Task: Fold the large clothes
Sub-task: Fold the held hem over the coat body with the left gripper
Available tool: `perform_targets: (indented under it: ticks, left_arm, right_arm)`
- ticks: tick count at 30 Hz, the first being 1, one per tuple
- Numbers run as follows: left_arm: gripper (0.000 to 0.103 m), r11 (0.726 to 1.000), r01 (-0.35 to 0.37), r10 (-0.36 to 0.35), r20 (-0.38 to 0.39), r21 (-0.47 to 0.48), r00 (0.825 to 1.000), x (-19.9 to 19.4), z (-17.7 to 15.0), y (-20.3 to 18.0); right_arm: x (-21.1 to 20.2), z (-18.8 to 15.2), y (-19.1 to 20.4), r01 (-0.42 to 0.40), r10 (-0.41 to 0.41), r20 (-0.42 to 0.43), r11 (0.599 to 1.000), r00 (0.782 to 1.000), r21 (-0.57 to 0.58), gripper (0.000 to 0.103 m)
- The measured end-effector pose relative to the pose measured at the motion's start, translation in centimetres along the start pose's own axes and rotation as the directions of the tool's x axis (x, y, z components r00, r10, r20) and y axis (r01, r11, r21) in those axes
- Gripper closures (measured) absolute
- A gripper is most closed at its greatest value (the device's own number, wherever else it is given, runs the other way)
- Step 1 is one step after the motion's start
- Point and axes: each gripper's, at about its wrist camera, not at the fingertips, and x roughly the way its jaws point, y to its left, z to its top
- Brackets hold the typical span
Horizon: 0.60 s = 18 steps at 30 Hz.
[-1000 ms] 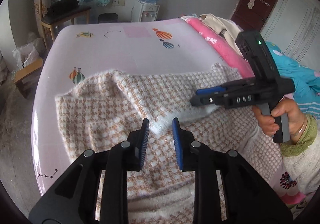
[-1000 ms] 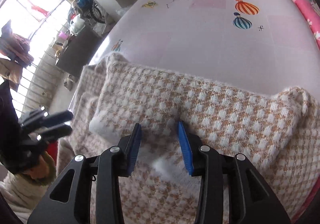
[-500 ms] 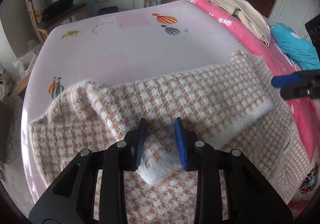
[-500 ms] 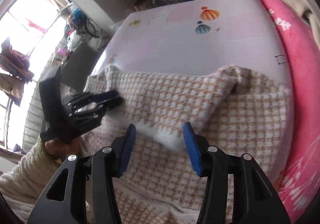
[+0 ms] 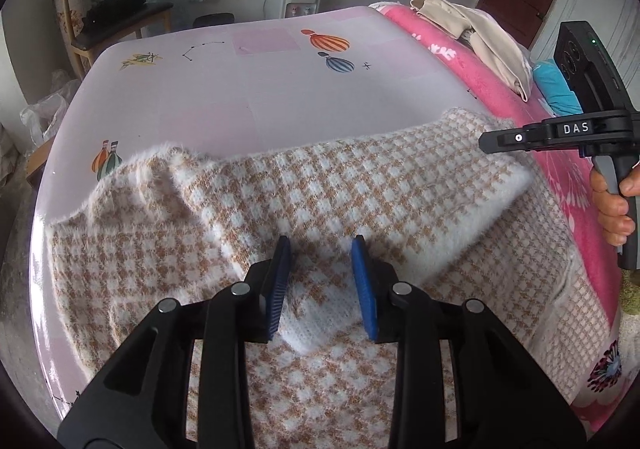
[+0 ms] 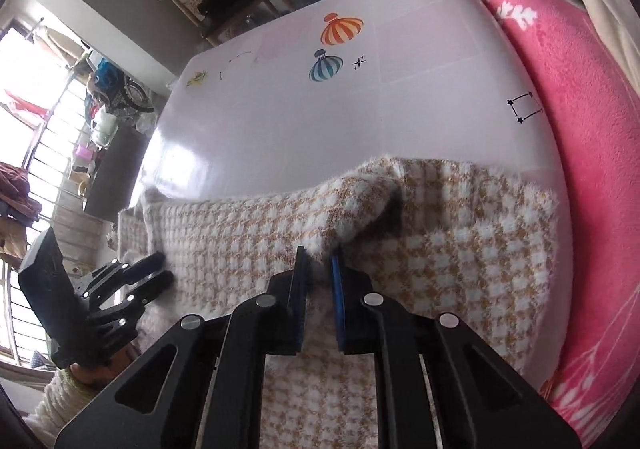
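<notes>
R hand-held gripper (image 6: 319,269) closing on sweater (image 5: 320,185) fold edge, fabric between jaws, L hand-held gripper (image 5: 322,281) part-open astride white cuff, garment flat on bed (image 5: 240,89); sleeve fold-in underway, next prob needs firm pinch before lifting.

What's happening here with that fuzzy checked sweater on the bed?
A person is folding a fuzzy checked sweater on a pink sheet, with a pinching tool in each hand. The right tool is closing on the sweater's fluffy folded edge. The left tool sits partly open over a white cuff, not pinching it.
</notes>
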Motion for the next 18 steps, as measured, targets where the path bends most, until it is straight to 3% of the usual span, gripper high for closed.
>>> perform_targets:
  ticks: [4, 6, 9, 10, 14, 18]
  left_arm:
    - [0.073, 1.000, 0.009, -0.008, -0.007, 0.028, 1.000, -0.4, -0.4, 0.0]
    - [0.073, 0.999, 0.022, -0.022, -0.014, 0.028, 1.000, -1.4, -0.2, 0.4]
    - [0.073, 0.999, 0.019, -0.020, 0.044, 0.036, 0.999, -4.0, 0.8, 0.8]
    - [0.073, 0.999, 0.019, -0.021, 0.069, 0.033, 0.997, -4.7, 1.3, 0.9]
    - [0.073, 1.000, -0.002, 0.005, 0.111, -0.029, 0.994, -4.6, 4.3, 1.4]
    - [0.073, 0.997, -0.031, 0.036, 0.072, -0.067, 0.997, -0.6, 7.2, 1.6]
  right_arm:
    - [1.0, -0.6, -0.3, 0.074, -0.078, -0.046, 0.995, 0.996, -0.071, 0.082]
    - [-0.2, -0.4, -0.1, 0.112, -0.115, -0.049, 0.992, 0.992, -0.061, 0.071]
    - [-2.7, -0.1, 1.7, 0.243, -0.238, 0.051, 0.959, 0.970, -0.148, 0.066]
    - [-3.2, 0.1, 2.5, 0.250, -0.238, 0.083, 0.953, 0.968, -0.174, 0.065]
    - [-2.0, 1.1, 5.2, 0.125, -0.099, 0.129, 0.970, 0.987, -0.210, 0.052]
    - [3.0, 1.6, 6.5, 0.122, -0.103, 0.096, 0.966, 0.990, -0.229, 0.052]
